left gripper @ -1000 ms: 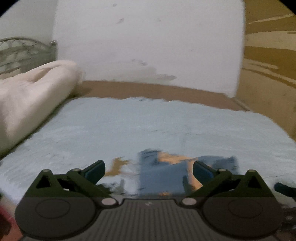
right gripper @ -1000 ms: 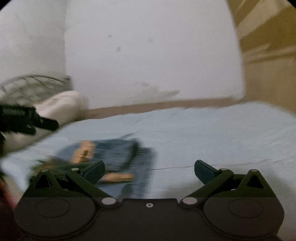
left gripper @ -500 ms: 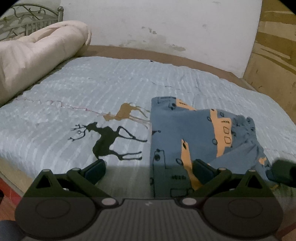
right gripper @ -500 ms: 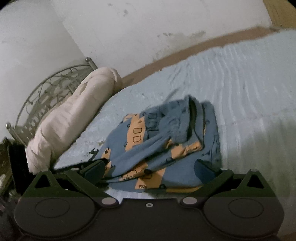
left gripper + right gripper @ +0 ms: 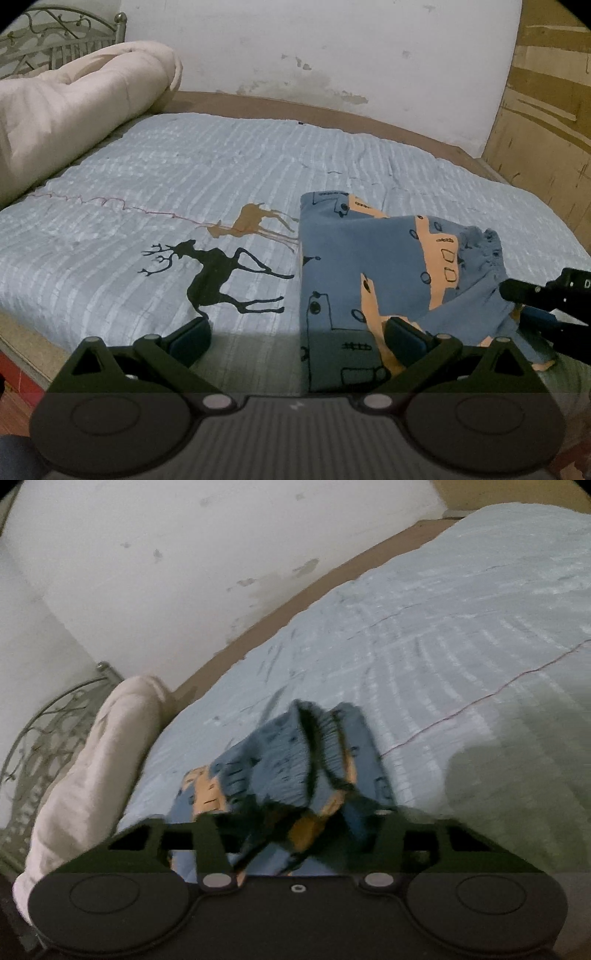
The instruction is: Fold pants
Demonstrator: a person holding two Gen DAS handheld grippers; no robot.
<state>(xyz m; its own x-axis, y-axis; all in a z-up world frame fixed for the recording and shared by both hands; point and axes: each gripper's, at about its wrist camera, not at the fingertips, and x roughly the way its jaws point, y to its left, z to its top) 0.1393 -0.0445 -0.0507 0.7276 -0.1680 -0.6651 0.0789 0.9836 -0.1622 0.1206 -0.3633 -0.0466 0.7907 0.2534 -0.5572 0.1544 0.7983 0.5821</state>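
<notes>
Blue pants with orange patches (image 5: 384,258) lie crumpled on the light blue bed cover, right of a black deer print. My left gripper (image 5: 295,336) is open and empty, hovering over the pants' near left edge. My right gripper (image 5: 532,295) enters the left wrist view from the right, at the pants' right side. In the right wrist view the pants (image 5: 295,771) bunch up between its fingers (image 5: 295,834). The fingers look drawn in on the cloth, but the view is blurred and the pads are hidden.
A rolled cream duvet (image 5: 74,107) lies along the bed's left side by a metal headboard (image 5: 55,33). A white wall runs behind the bed and a wooden panel (image 5: 546,110) stands at the right. The bed's near edge is just below my left gripper.
Both grippers tilted down toward the bed and moved in on the pants. My right gripper went from open and above the pants to closing into the cloth.
</notes>
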